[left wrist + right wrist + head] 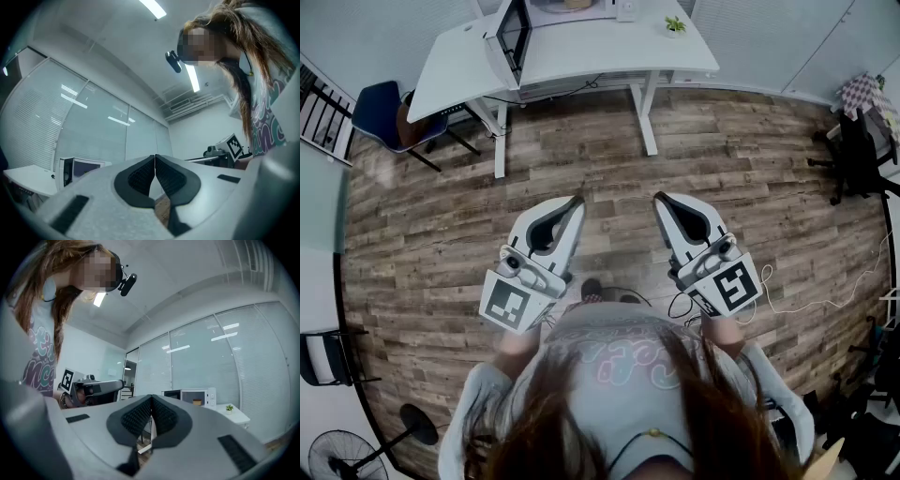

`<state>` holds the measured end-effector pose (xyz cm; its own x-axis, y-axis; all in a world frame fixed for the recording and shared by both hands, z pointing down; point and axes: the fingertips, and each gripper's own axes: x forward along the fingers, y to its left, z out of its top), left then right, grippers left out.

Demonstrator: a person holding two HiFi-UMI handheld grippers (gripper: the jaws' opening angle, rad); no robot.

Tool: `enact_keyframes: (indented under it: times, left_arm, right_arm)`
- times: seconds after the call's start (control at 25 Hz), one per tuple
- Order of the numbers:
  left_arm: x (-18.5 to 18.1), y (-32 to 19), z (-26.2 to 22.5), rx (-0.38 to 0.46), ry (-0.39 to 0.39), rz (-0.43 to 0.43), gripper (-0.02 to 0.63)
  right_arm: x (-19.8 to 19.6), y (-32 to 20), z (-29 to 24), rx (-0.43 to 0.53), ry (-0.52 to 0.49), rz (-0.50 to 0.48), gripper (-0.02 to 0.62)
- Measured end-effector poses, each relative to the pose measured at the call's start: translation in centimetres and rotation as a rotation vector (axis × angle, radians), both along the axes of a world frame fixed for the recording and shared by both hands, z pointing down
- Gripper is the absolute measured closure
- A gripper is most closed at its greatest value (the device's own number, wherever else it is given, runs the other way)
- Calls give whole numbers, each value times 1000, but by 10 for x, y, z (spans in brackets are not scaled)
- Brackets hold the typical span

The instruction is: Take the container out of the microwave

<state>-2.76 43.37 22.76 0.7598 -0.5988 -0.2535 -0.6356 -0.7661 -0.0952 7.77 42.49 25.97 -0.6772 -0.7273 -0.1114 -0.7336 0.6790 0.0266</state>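
A white microwave (546, 13) stands on a white desk (581, 56) across the room, its door (514, 36) swung open to the left. In the right gripper view the microwave (193, 397) shows a small tan container (197, 401) inside. The left gripper view catches the microwave (75, 169) far off at the left. My left gripper (577, 201) and right gripper (660, 198) are held side by side over the wood floor, far short of the desk. Both point toward it. The left gripper's (154, 156) jaws are shut with nothing between them, and so are the right gripper's (151, 397).
A small potted plant (675, 25) sits on the desk's right end. A blue chair (380, 108) stands left of the desk. Dark chairs (858, 141) are at the right wall, a fan (347, 455) at the near left. Cables (797, 300) trail on the floor.
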Motion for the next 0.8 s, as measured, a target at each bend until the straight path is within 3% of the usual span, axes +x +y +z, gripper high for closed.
enact_keyframes:
  times: [0.56,0.8]
  left_arm:
    - [2,1,4,5,-2,-14,594]
    - [1,0,10,-22,-21,-18,592]
  right_arm:
    - [-4,10,-5,25,44,-31,591]
    - [-4,13,-12,48,-18,-29,589]
